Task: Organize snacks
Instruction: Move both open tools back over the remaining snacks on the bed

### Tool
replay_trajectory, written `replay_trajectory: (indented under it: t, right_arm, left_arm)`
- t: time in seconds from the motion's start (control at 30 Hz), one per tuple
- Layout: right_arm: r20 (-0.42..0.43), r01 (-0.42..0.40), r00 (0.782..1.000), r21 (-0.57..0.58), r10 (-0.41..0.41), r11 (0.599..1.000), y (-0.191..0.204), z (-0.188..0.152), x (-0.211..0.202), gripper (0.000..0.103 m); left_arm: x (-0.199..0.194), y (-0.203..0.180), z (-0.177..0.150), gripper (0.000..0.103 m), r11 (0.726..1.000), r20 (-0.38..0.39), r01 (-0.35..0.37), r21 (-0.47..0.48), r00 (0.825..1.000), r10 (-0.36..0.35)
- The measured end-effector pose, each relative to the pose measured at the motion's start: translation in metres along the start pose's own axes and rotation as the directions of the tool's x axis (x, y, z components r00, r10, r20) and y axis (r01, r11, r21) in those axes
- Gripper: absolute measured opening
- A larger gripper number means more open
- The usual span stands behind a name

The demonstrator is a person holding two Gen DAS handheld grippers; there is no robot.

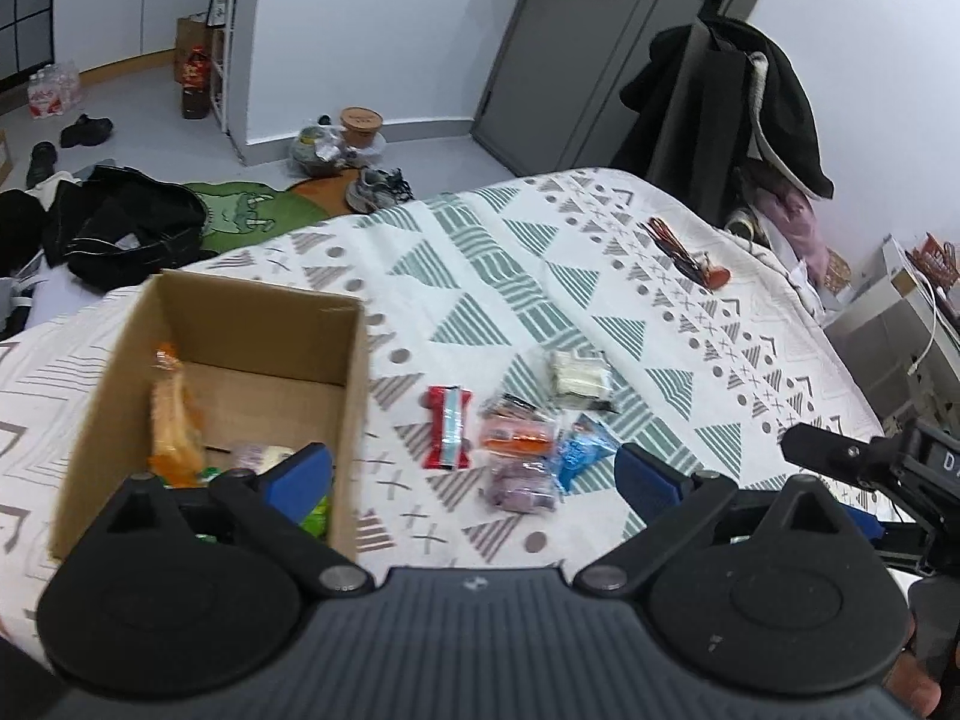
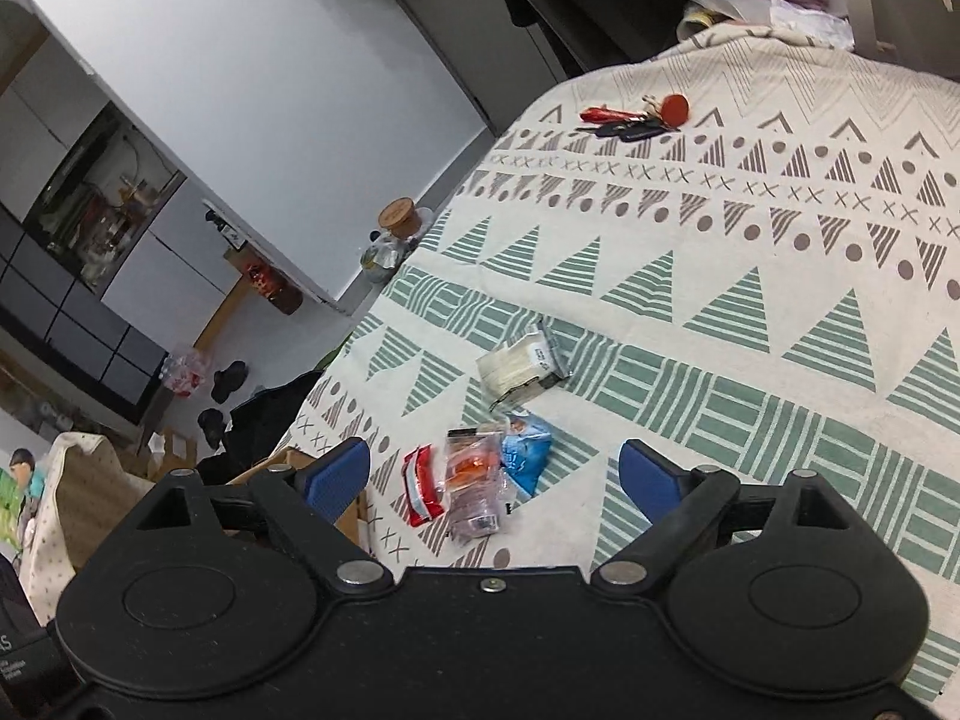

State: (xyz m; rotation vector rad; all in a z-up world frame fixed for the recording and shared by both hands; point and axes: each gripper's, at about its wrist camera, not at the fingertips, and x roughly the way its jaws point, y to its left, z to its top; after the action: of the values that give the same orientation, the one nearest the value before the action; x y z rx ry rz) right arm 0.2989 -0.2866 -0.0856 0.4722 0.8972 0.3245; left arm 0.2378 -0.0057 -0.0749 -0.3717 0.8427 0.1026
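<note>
On the bed (image 1: pixel 600 252), atop the patterned cover, a loose cluster of snacks lies just beside the cardboard box (image 1: pixel 240 324): red packet (image 1: pixel 447 426), clear orange-filled packet (image 1: pixel 516 429), purple packet (image 1: pixel 522 483), blue packet (image 1: pixel 579 453), and a white packet (image 1: pixel 579 375) a little farther off.

Box already holds some items, among them an orange bag (image 1: pixel 174 414); sorting judged partly done.

Left claw (image 1: pixel 474 471): released, jaws wide, nothing between the pads. Its left finger hangs over the box mouth, its right finger over the cover just beyond the blue packet. The cluster sits ahead of it and slightly right of centre, between the two fingers as seen in the left wrist view.

Right claw (image 2: pixel 495 471): also released, jaws wide, empty. In its view the red packet (image 2: pixel 423 486), the clear packet (image 2: pixel 474 480) and the blue packet (image 2: pixel 525 453) lie straight ahead between the fingers, close in.

Key relation: the red packet's long axis runs roughly along the left claw's pointing direction, so the jaws would span its short width. It is also the packet nearest the box. Either claw is judged within reach; the left one is nearer the box for a drop.

Risk: packets touch or overlap, so a grasp may take two.
</note>
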Motion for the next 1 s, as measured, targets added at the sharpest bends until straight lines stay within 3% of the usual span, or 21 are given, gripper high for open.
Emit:
replay_trajectory:
  t: [0.5, 0.77, 1.0]
  right_arm:
    - [-0.056, -0.01, 0.998, 0.07, 0.014, 0.997, -0.025, 0.006, 0.038, 0.087]
    - [-0.109, -0.002, 0.994, 0.097, 0.013, 0.995, -0.034, 0.006, 0.07, 0.083]
    - [-0.136, -0.021, 0.99, 0.088, 0.033, 0.996, -0.034, 0.007, 0.09, 0.08]
  left_arm:
    - [0.064, -0.032, -0.011, 0.097, 0.999, -0.073, 0.029, 0.015, 0.997, -0.028]
    - [0.108, -0.032, -0.015, 0.084, 0.999, -0.133, 0.037, -0.014, 0.99, -0.039]
    - [0.144, -0.034, -0.023, 0.081, 1.0, -0.193, 0.017, -0.016, 0.981, -0.019]
